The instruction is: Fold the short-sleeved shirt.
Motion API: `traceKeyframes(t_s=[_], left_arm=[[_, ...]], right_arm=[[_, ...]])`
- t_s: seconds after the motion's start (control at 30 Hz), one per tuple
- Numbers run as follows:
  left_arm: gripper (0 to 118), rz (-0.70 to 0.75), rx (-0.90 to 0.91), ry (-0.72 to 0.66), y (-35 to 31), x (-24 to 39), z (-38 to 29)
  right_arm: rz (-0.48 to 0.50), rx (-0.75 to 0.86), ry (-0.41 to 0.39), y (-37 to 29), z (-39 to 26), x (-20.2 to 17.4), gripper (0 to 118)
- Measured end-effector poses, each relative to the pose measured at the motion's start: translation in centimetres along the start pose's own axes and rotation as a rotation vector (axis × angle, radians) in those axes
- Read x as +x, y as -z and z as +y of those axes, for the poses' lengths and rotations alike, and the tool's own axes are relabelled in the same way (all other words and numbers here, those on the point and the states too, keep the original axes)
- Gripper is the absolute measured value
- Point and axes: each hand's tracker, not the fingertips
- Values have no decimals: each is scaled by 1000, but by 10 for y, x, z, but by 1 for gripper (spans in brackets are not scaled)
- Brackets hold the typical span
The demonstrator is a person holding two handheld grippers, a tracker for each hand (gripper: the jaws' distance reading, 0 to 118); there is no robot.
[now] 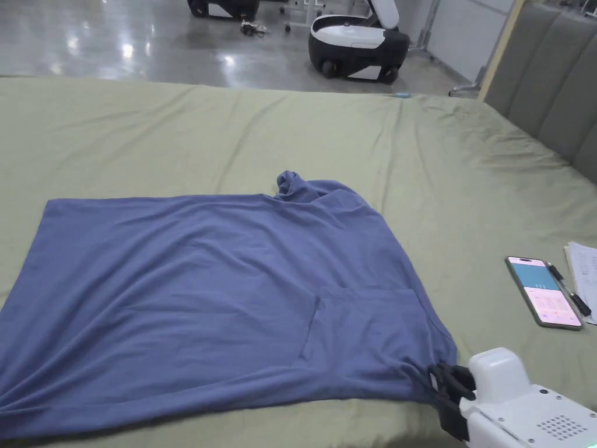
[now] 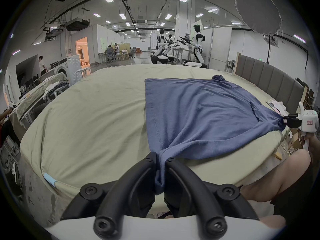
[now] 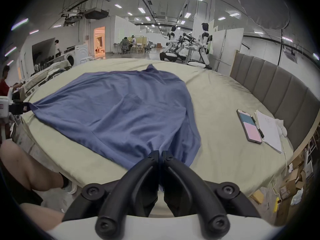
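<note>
A blue short-sleeved shirt lies spread on the green bed sheet, with a chest pocket toward its right side and a bunched sleeve at the far edge. My right gripper is shut on the shirt's near right corner, pulling the cloth into a point. My left gripper is shut on the near left corner, and blue cloth hangs down between its jaws. In the right gripper view the right gripper pinches the shirt, and the left gripper shows far left holding the other corner.
A phone with a lit screen, a pen and papers lie on the bed to the right. A padded grey headboard stands at the far right. A wheeled robot base sits on the floor beyond the bed.
</note>
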Motion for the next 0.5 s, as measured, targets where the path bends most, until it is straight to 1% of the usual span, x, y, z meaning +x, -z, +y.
traceKeyframes(t_s=[0.03, 0.13, 0.23, 0.3, 0.37, 0.43, 0.5], left_arm=[[5, -7, -9, -3, -1, -1, 5], [5, -29, -37, -13, -5, -4, 24], [5, -84, -95, -62, 0, -11, 53], [5, -134, -133, -109, 12, -22, 73], [5, -135, -184, -163, 37, -42, 92], [5, -163, -239, -198, 60, -57, 108], [5, -162, -298, -220, 86, -65, 123]], right_arm=[[-18, 20, -6, -4, 3, 1, 6], [-28, 88, 29, -17, 25, 8, 6], [-10, 99, 56, -15, 55, 24, 6], [-6, 69, 60, -3, 79, 33, 6], [-12, 59, 65, 14, 103, 37, 6], [18, -27, 109, 37, 122, 46, 6], [19, -95, 122, 64, 135, 56, 6]])
